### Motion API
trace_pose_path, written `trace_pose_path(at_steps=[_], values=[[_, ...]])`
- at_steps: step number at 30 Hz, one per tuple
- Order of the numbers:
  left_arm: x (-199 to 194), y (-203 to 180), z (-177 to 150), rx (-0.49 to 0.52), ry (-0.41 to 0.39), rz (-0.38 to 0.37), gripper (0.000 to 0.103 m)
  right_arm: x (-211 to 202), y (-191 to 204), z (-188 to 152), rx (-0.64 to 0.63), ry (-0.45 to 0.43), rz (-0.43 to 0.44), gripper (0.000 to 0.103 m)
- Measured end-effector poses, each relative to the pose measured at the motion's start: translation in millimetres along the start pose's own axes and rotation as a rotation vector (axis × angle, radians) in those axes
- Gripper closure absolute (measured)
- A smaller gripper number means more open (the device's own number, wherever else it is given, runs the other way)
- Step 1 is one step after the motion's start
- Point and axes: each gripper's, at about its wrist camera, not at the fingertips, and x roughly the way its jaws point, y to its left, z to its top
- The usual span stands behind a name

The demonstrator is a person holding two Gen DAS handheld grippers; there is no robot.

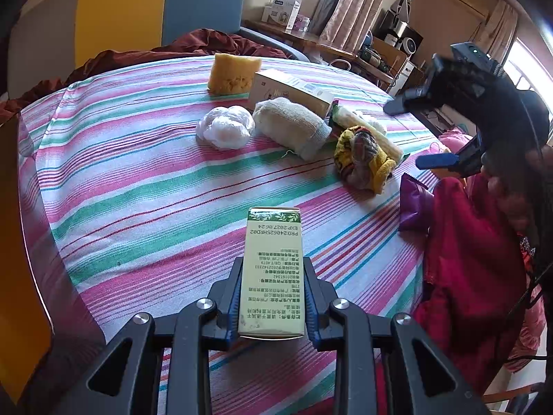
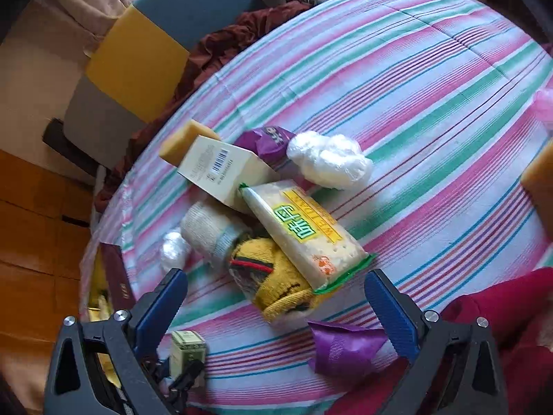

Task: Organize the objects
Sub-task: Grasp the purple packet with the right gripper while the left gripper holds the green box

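Presently the left gripper (image 1: 273,297) is clamped shut on a tall green-and-cream carton (image 1: 273,269), both blue pads pressing its narrow sides; the carton stands upright above the striped bedspread (image 1: 138,190), printed panel facing the camera. In the left wrist view the remaining items lie in a cluster toward 12 to 1 o'clock of the carton: a yellow sponge (image 1: 233,73) farthest back, a white box (image 1: 293,93) beside it, a crumpled white plastic bag (image 1: 224,126), a rolled cream towel (image 1: 292,128) and a yellow knitted sock bundle (image 1: 364,159). A purple wrapper (image 1: 413,207) sits at 2 o'clock, touching red clothing (image 1: 466,259). The right gripper (image 2: 276,314) hangs over the cluster with its jaws spread wide and nothing between the pads. A cracker packet (image 2: 304,231) lies across the sock bundle at its 12 o'clock.
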Motion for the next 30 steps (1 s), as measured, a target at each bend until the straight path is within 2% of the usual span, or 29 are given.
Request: trace_pose_path(at_steps=[2,4,9,12,14,16,19,21,23,26,28,30], values=[[-2,3,-2,-0.014,-0.003,-0.012,0.074,2,9,-2,-0.051,0.045,-0.101,0.000],[-4,6,-3,-0.028,-0.005,-0.025,0.074,0,14,-6,-0.075,0.094,-0.099,0.000],[-7,9,-7,-0.042,-0.013,-0.042,0.073,0,22,-17,-0.145,0.176,-0.182,0.002],[-8,13,-7,-0.057,-0.012,-0.054,0.073,11,26,-22,-0.195,0.229,-0.262,0.003],[-8,15,-7,-0.066,-0.011,-0.060,0.073,19,28,-25,-0.211,0.264,-0.285,0.003],[-8,16,-7,-0.072,-0.010,-0.065,0.073,29,30,-28,-0.223,0.304,-0.306,0.007],[-9,17,-8,-0.076,-0.011,-0.069,0.073,44,27,-33,-0.227,0.359,-0.303,0.027],[-9,18,-8,-0.079,-0.011,-0.074,0.073,52,24,-37,-0.239,0.375,-0.328,0.057],[-10,19,-9,-0.082,-0.013,-0.078,0.073,47,25,-36,-0.255,0.332,-0.337,0.066],[-11,18,-11,-0.073,-0.018,-0.074,0.073,43,35,-43,-0.317,0.297,-0.311,0.067],[-10,17,-11,-0.069,-0.022,-0.070,0.073,45,49,-54,-0.391,0.298,-0.259,0.067],[-10,17,-12,-0.064,-0.024,-0.067,0.073,44,58,-59,-0.467,0.264,-0.304,0.067]])
